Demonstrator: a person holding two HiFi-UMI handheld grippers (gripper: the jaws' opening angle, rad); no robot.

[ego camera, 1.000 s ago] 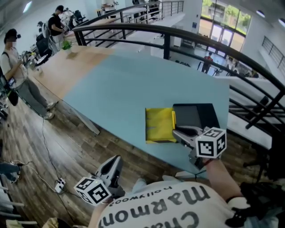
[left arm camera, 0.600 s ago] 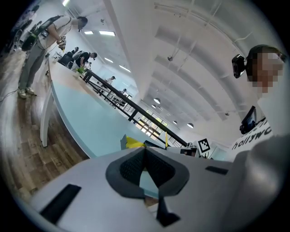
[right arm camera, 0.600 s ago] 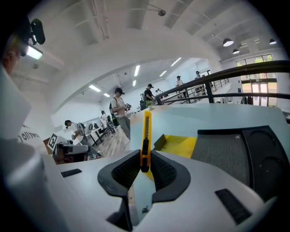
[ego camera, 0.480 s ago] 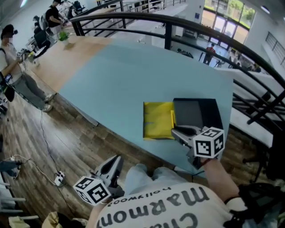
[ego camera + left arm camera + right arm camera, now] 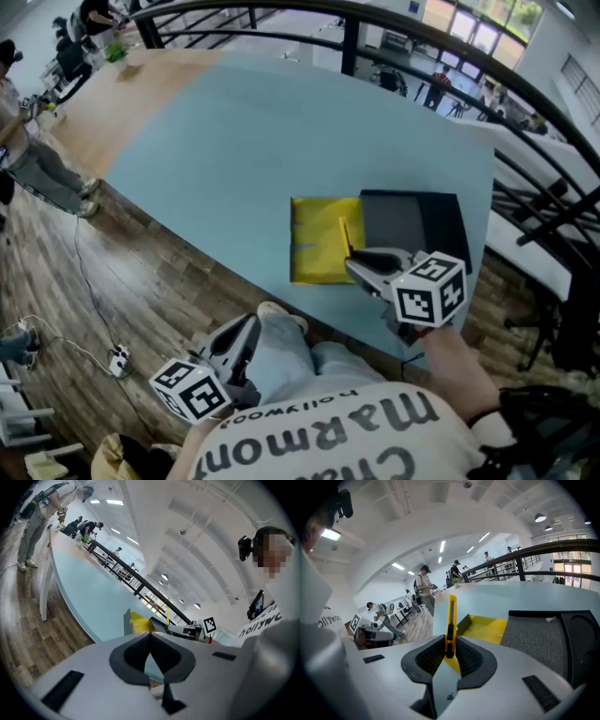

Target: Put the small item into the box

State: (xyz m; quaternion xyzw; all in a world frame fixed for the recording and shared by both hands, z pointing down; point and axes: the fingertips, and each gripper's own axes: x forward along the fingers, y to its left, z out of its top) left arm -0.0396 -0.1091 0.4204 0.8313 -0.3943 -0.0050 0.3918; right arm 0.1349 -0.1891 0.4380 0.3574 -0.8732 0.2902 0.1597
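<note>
Your left gripper (image 5: 242, 336) hangs off the near edge of the table (image 5: 234, 141), down by your lap. Its jaws are closed together on nothing, and it is well away from the work. On the table the open yellow box (image 5: 314, 239) sits right against the black case (image 5: 441, 225). The yellow cutter (image 5: 451, 616) is pinched in the narrow jaws of your right gripper (image 5: 358, 266). Its long axis runs straight out along the jaws, with its tip over the box's right edge. The drop looks like the right gripper's job, a short move forward and left.
</note>
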